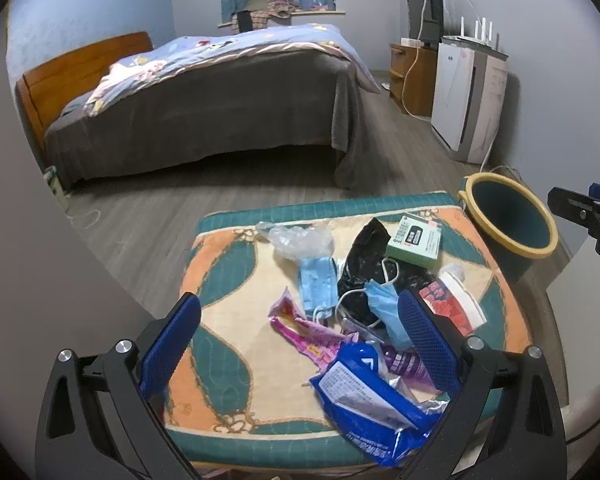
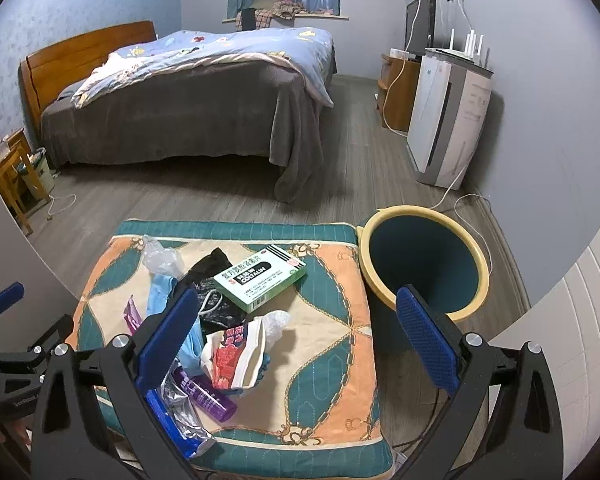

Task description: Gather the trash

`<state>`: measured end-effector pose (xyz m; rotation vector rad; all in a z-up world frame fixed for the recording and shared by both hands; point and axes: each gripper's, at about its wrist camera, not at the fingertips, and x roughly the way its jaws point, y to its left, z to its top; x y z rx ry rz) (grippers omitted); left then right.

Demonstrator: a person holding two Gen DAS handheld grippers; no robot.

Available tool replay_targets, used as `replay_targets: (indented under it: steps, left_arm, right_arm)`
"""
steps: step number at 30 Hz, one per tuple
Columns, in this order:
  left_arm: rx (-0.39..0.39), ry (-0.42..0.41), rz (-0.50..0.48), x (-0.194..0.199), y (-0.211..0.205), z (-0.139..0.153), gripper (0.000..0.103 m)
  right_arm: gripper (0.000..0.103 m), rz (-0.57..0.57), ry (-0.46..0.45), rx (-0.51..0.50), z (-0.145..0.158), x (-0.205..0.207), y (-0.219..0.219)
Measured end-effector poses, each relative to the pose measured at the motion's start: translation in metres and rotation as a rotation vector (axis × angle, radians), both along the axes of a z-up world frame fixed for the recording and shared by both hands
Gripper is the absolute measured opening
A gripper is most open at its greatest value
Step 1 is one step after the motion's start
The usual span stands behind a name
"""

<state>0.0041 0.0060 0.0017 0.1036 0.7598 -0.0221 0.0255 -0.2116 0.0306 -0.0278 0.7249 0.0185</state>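
Trash lies in a heap on a patterned cushion (image 1: pixel 228 280) (image 2: pixel 328 380): a green medicine box (image 1: pixel 414 242) (image 2: pixel 260 278), a black plastic bag (image 1: pixel 364 264) (image 2: pixel 208 268), blue face masks (image 1: pixel 318 282), a clear plastic bag (image 1: pixel 296 240) (image 2: pixel 162 258), a pink wrapper (image 1: pixel 300 328), a blue foil packet (image 1: pixel 364 404), a purple wrapper (image 2: pixel 208 394) and a crushed red-and-white paper cup (image 1: pixel 456 300) (image 2: pixel 236 354). My left gripper (image 1: pixel 300 340) is open above the near heap. My right gripper (image 2: pixel 300 332) is open above the cushion's right side. A dark teal bin with a yellow rim (image 1: pixel 508 216) (image 2: pixel 424 264) stands right of the cushion.
A bed (image 1: pixel 204 104) (image 2: pixel 188 96) stands across the wooden floor. A white appliance (image 1: pixel 468 100) (image 2: pixel 448 120) and a wooden cabinet (image 1: pixel 414 76) line the right wall, with cables on the floor near the bin. A small wooden side table (image 2: pixel 8 168) stands at the left.
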Motion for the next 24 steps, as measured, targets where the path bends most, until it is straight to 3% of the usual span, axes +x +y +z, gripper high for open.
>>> replay_targets:
  steps: [24]
  left_arm:
    - [0.058, -0.020, 0.001, -0.0019, -0.0070, -0.0053, 0.098]
  right_arm:
    - [0.097, -0.013, 0.014, 0.017, -0.0011, -0.0006, -0.0049]
